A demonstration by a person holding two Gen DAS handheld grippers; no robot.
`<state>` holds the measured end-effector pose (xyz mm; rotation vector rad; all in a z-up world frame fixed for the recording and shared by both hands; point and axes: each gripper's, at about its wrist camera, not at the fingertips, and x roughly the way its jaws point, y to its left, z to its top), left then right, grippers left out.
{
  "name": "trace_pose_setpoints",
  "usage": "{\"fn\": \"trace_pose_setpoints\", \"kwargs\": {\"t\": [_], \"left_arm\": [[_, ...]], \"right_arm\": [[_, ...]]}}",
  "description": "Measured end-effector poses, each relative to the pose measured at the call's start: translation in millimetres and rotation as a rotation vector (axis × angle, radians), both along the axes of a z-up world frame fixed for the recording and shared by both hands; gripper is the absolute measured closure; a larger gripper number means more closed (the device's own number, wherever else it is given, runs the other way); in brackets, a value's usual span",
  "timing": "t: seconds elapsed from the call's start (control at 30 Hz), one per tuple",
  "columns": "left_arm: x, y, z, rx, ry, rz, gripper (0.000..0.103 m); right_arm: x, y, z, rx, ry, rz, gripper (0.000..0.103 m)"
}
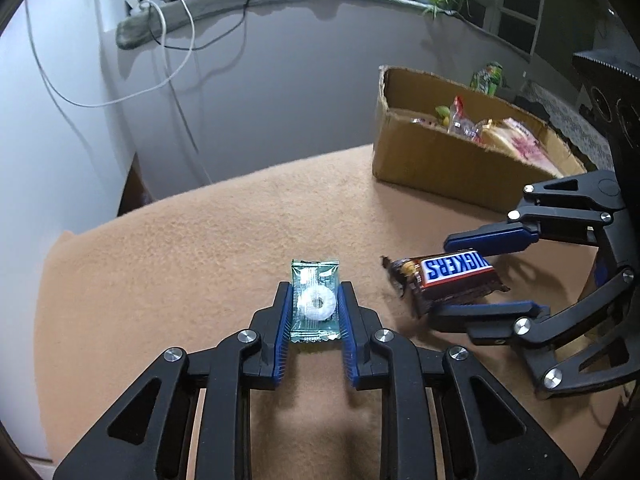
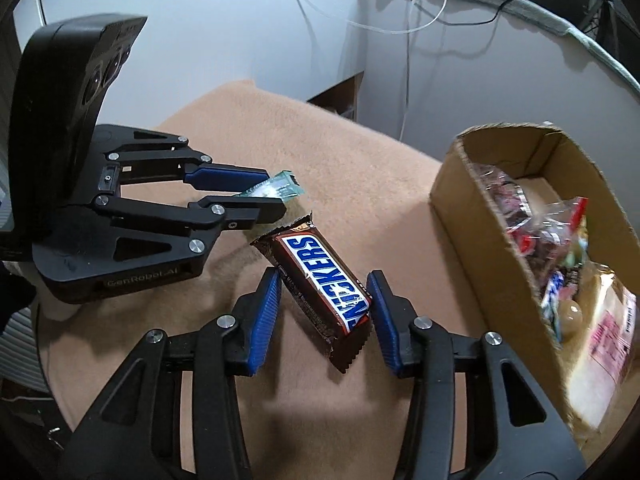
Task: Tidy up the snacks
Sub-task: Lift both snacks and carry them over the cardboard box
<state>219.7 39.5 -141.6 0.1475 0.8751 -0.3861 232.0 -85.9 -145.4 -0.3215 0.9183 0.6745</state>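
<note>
- A tan blanket [image 1: 200, 240] covered the table, with a pale wall behind it.
- A box [image 1: 432, 164] of brown cardboard stood on the blanket's far right part; it was open at the top and held a jumble of wrapped snacks [image 2: 560, 248], with a pink-printed packet nearest its right end.
- The right gripper [image 2: 324, 312] reached in near the box, on the box's left side, pointing steeply down at the blanket. Its blue pads stood on either side of a Snickers [image 2: 324, 280], which lay slantwise between them; the left pad touched the wrapper's edge, the right pad looked to be at its other edge, and I could not tell whether they truly pinched it.
- The left gripper [image 1: 314, 312] was farther from the box than the right one, well to the box's left. Its jaws were pressed in on a mint [image 1: 315, 300], a white ring in a clear green wrapper, held by its long edges. In the right wrist view the wrapper sat tilted, its free end lifted off the blanket.
- The Snickers lay between the mint and the box, just beside the mint.
</note>
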Motion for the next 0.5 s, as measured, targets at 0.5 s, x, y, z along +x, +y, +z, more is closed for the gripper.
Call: {"fn": "trace_pose_setpoints", "kwargs": {"t": [0.5], "left_arm": [[-14.3,-39.8,54.0,-0.060,-0.151,-0.050,0.082]], "right_arm": [[-22.8,-58.8,63.0,0.107,-0.112,-0.100,0.057]]}}
